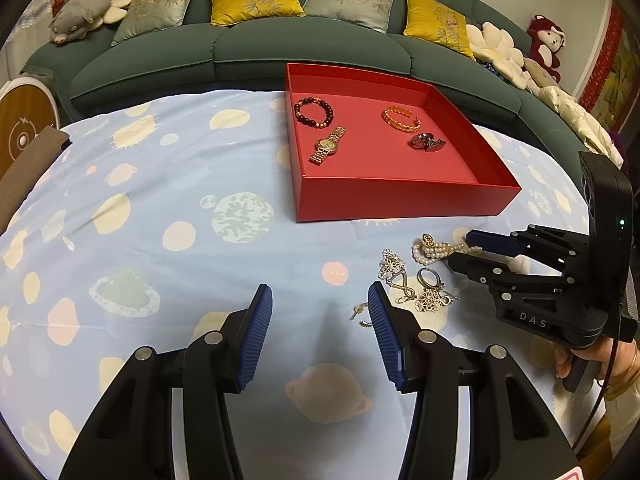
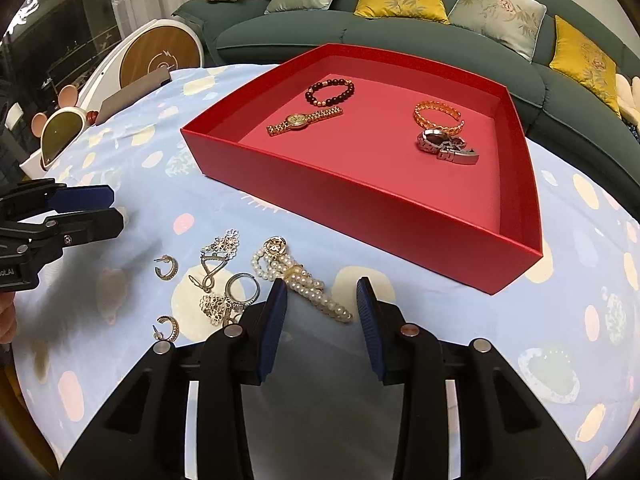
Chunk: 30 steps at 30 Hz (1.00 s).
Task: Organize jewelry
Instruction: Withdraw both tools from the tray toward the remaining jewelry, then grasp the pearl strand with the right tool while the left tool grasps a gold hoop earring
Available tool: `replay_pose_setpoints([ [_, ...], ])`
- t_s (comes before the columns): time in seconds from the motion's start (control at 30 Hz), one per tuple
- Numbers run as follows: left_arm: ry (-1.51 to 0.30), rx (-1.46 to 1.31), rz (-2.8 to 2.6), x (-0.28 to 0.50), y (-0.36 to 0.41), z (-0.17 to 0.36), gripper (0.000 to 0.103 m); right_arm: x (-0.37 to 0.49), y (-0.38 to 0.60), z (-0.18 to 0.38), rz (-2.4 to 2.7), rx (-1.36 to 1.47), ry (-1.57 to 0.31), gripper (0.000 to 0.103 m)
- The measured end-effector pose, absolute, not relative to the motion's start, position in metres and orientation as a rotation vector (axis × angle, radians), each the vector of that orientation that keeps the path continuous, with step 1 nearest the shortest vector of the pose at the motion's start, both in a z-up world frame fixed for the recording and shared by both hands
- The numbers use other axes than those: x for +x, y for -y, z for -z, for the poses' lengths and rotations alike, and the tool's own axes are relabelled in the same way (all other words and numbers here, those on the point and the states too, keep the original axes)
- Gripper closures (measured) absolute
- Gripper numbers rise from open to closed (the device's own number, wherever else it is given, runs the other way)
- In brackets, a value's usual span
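Loose jewelry lies in a small cluster on the pale blue cloth printed with planets [image 2: 400,312], in front of the near wall of the shallow red cardboard tray [image 2: 360,208]; the cluster holds a white pearl bracelet with a round gold clasp [image 2: 298,276], silver flower-link chain pieces [image 2: 220,250], a plain silver ring [image 2: 242,288] and two small gold hoop earrings [image 2: 166,266], [image 2: 168,328]; pieces in the middle overlap, the earrings lie apart at the left edge.

Inside the tray: a dark bead bracelet [image 2: 330,92], a gold link wristwatch [image 2: 304,120], an orange-gold open cuff [image 2: 438,116] and a silver watch with dark red face [image 2: 446,144], spread well apart except the cuff and silver watch, which sit close.

Right gripper [image 2: 322,300]: jaws parted, nothing pinched; the tail of the pearl bracelet lies between the blue ribbed pads [image 2: 276,320], not pressed by them.

Left gripper [image 1: 320,316]: jaws apart, empty, over bare cloth just left of the cluster; one earring shows beside its right finger.

Behind the table: a dark green sofa [image 1: 240,56] with yellow and grey-green embroidered cushions and plush toys.
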<state>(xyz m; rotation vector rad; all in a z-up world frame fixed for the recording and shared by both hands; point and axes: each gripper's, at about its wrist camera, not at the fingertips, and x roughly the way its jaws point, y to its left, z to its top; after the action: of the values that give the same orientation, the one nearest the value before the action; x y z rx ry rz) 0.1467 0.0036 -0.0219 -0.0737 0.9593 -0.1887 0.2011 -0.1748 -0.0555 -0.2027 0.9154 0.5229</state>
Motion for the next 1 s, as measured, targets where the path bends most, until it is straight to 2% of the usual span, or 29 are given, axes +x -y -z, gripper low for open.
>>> replay_pose_setpoints([
  [0.07, -0.96, -0.077, 0.19, 0.147, -0.003, 0.022, 0.055, 0.201, 0.172, 0.056, -0.528, -0.206, -0.918, 0.071],
  [0.27, -0.964, -0.074, 0.192, 0.149, 0.001, 0.022, 0.055, 0.198, 0.165, 0.058, -0.546, -0.21, -0.933, 0.089],
  [0.5, -0.968, -0.08, 0.188, 0.151, 0.002, 0.024, 0.055, 0.195, 0.168, 0.053, -0.524, -0.168, -0.94, 0.093],
  [1.0, -0.987, -0.015, 0.238, 0.141, 0.024, 0.036, 0.055, 0.154, 0.213, 0.011, -0.427, 0.062, -0.913, 0.093],
])
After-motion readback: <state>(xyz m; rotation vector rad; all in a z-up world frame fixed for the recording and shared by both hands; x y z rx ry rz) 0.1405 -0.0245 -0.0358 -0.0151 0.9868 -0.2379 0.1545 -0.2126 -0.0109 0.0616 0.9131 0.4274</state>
